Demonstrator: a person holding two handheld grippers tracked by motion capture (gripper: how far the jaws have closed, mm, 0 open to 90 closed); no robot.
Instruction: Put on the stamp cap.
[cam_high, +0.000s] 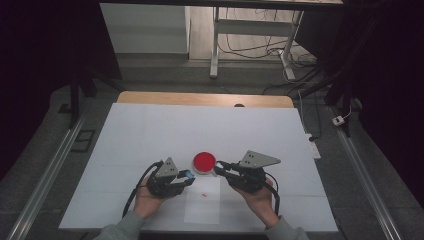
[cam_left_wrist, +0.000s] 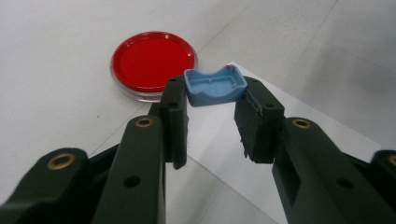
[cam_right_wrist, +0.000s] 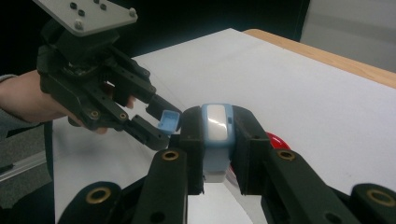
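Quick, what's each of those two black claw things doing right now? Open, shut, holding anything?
Left gripper: shut on a small blue plastic cap.
Right gripper: shut on a pale blue and white plastic stamp body.

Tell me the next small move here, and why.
Probably bring the right tool, shut on the blue stamp, down toward the red ink pad. The left tool holds the blue cap apart from it, so the stamp looks uncapped.
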